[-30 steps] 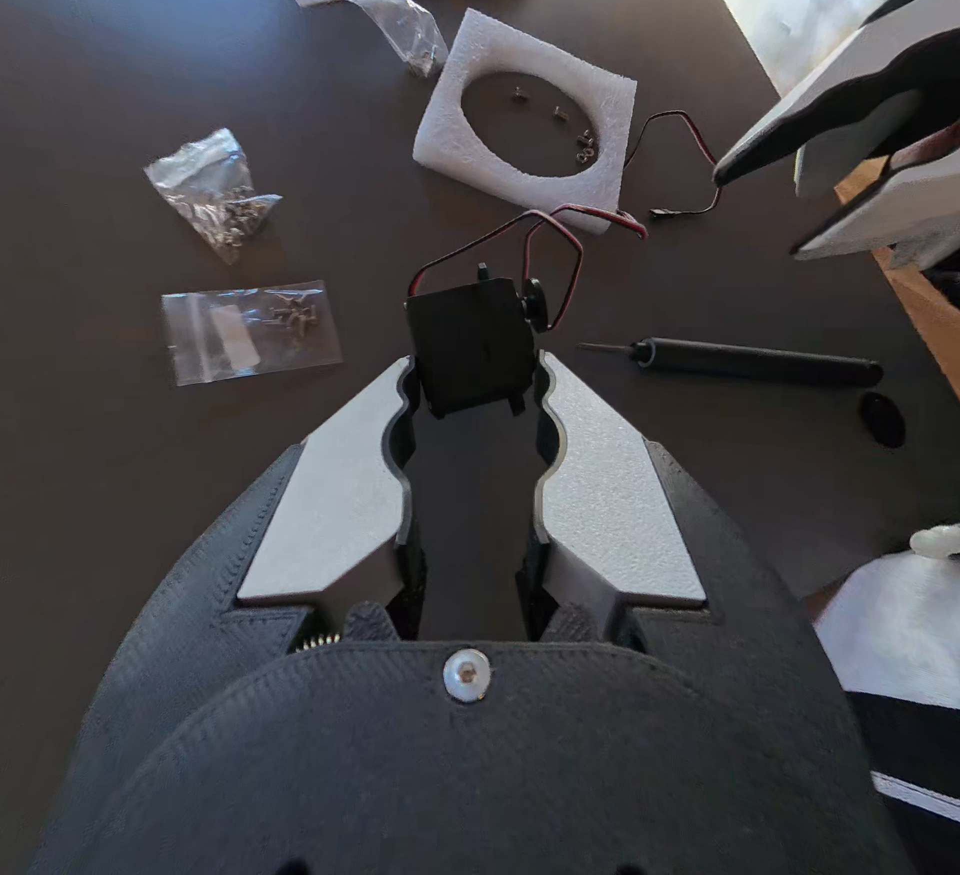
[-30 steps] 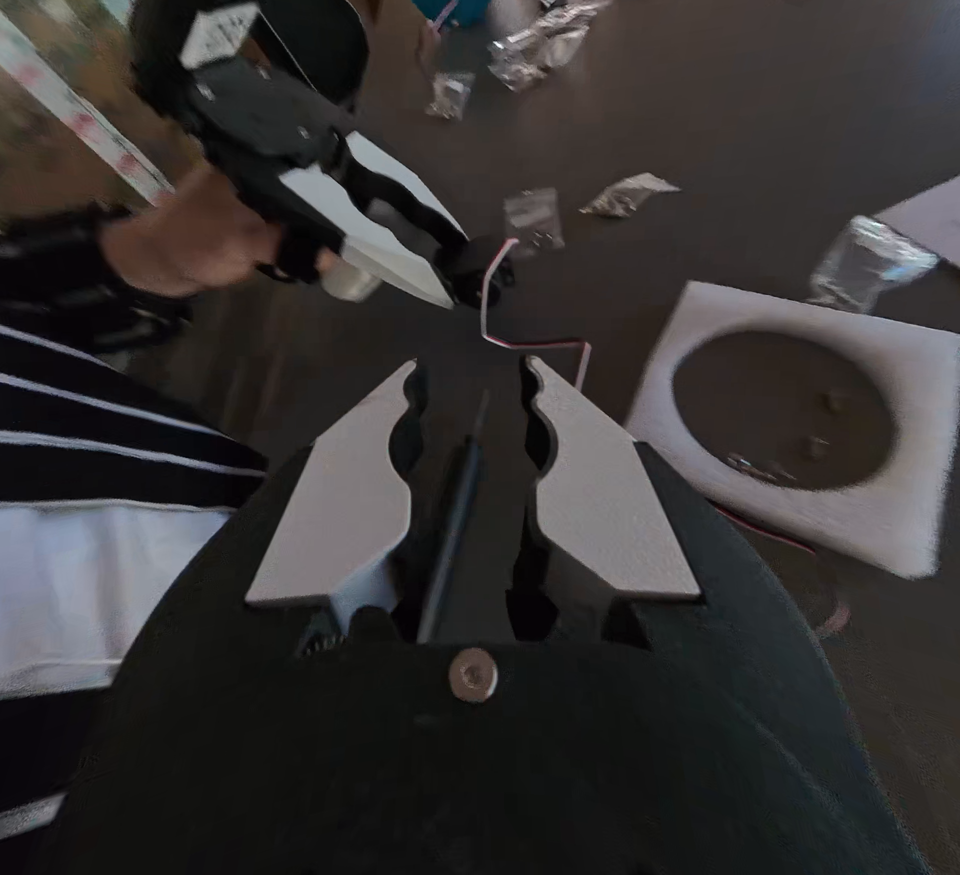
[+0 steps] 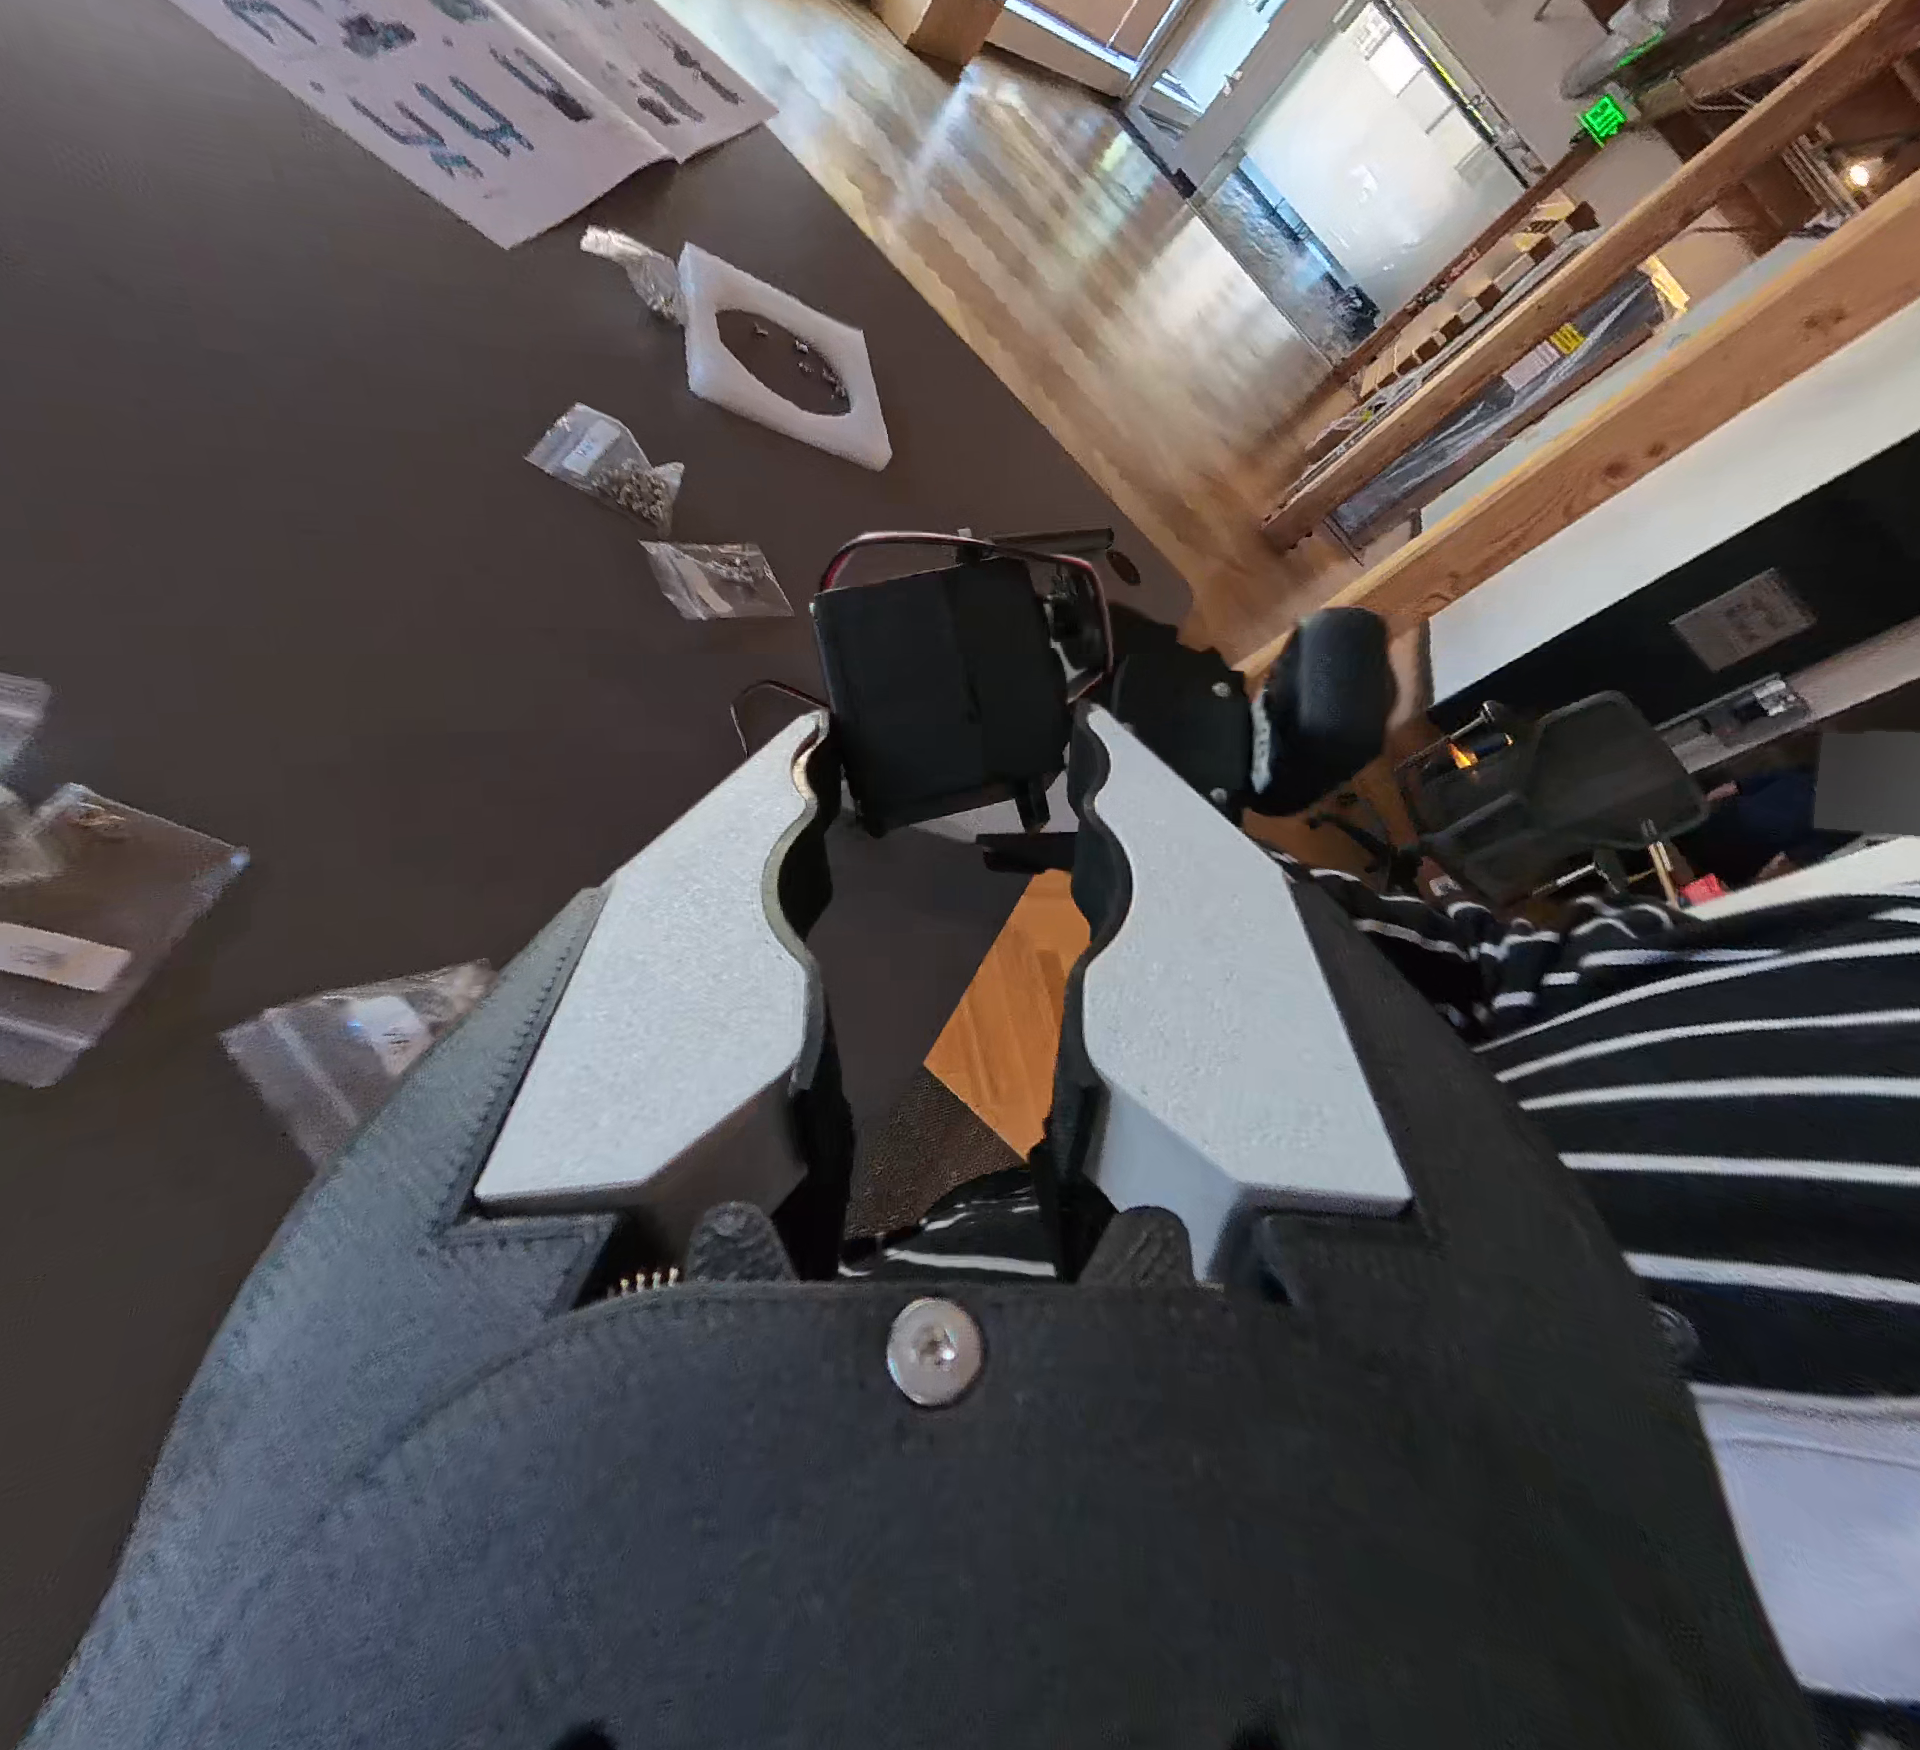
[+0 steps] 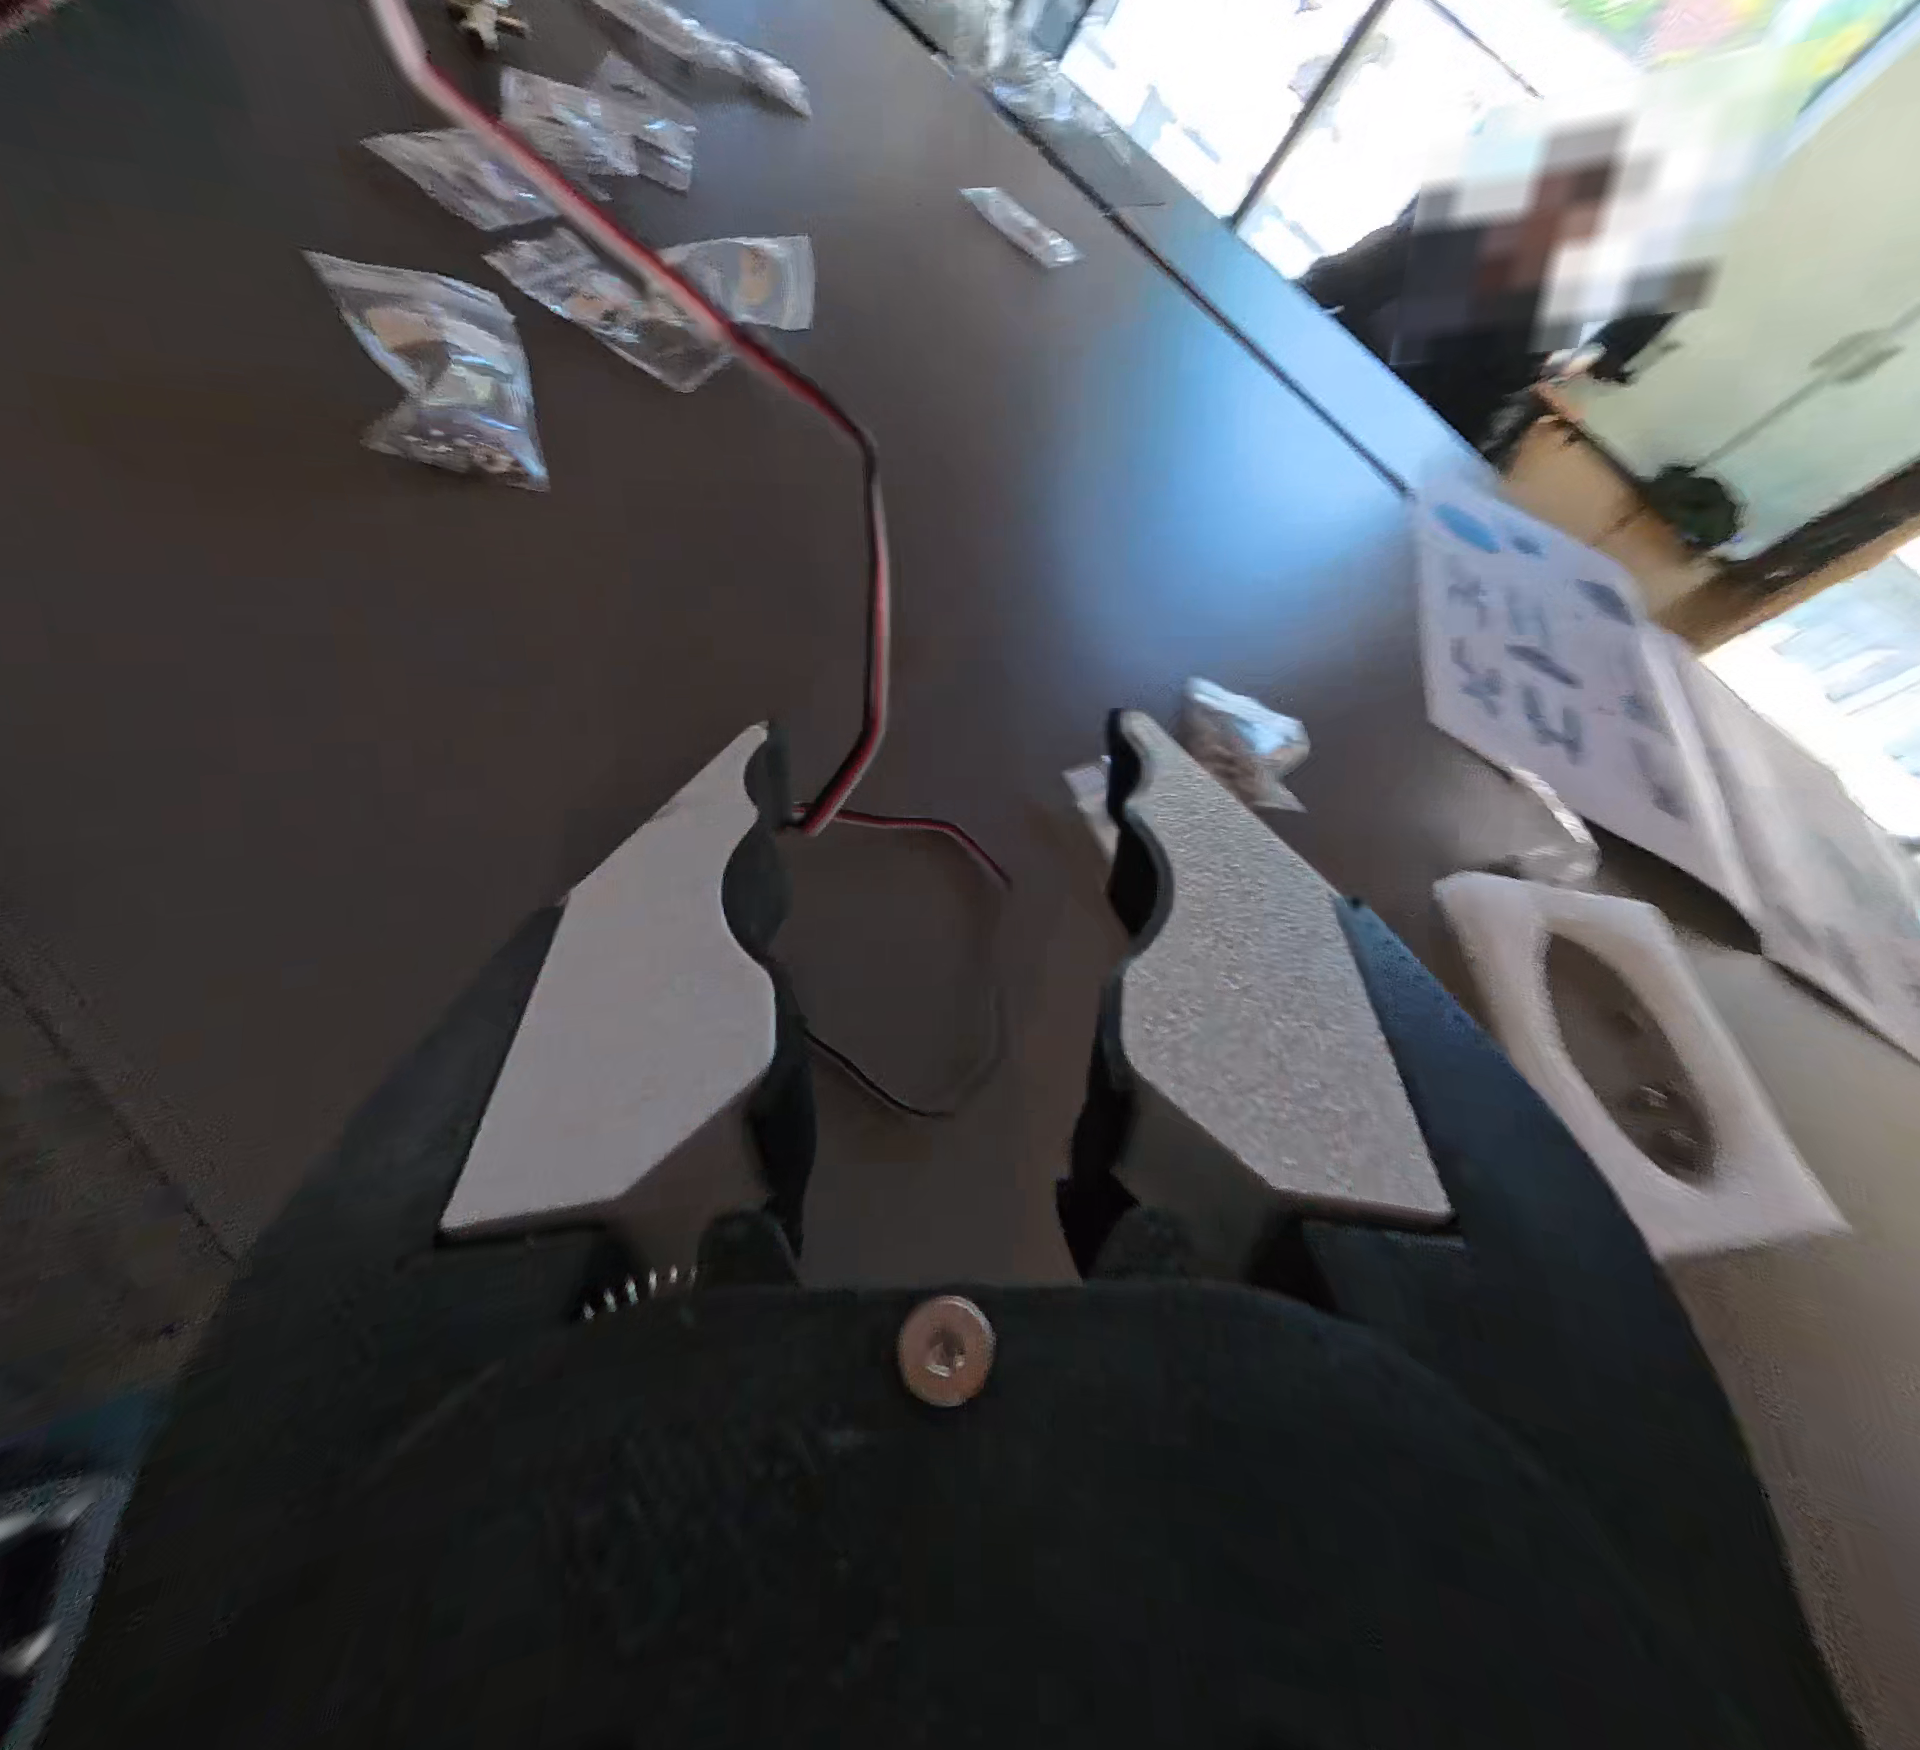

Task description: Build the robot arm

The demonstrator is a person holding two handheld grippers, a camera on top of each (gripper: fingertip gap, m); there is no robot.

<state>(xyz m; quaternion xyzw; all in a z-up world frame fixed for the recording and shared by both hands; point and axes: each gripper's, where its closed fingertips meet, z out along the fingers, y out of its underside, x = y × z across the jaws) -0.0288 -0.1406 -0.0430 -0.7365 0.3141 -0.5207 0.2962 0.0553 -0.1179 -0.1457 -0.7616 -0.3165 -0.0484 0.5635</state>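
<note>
Black plastic, boxy and hard-cornered, the little motor block sits pinched between the tips of the left tongs, lifted clear of the dark bench and tilted. Its red-and-black wire loops out over the top edge. By its look it is light and stiff, with smooth sides that could slip if squeezed only at the tips; the flat flanks seem the safest place to hold, never the thin wire or the small tabs at its lower edge.

Beyond the left tongs lie clear packets of screws and a white foam frame, farther off a printed sheet. A striped sleeve shows to their right.

The right tongs stand agape and hold nothing. The limp wire hangs down just ahead of their left tip, whether touching it I cannot tell, then curls on the bench between the jaws. The foam frame lies to their right, with more packets ahead to the left.
</note>
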